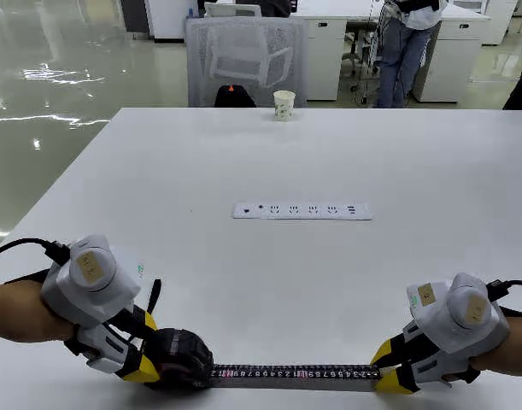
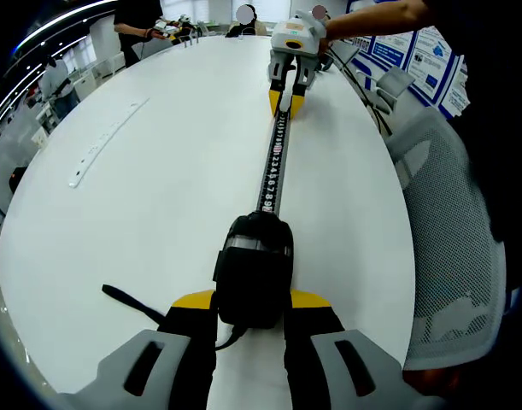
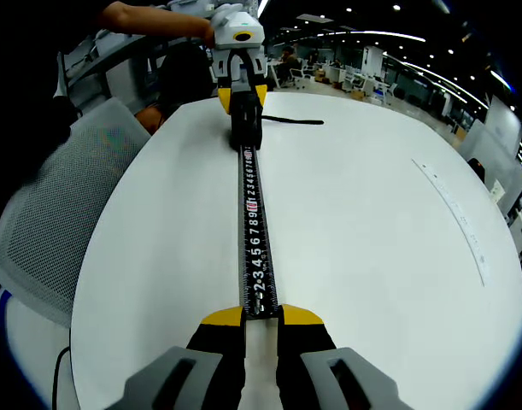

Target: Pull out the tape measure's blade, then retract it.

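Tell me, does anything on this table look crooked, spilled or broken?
Nothing stands out. The blade runs flat and straight across the table from the tape measure in the left gripper to the right gripper. The paper cup stands upright.

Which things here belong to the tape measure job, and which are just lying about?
In use: black tape measure case, its extended numbered blade, left gripper clamping the case, right gripper pinching the blade tip.
Lying about: white flat power strip, patterned paper cup, grey mesh chair.
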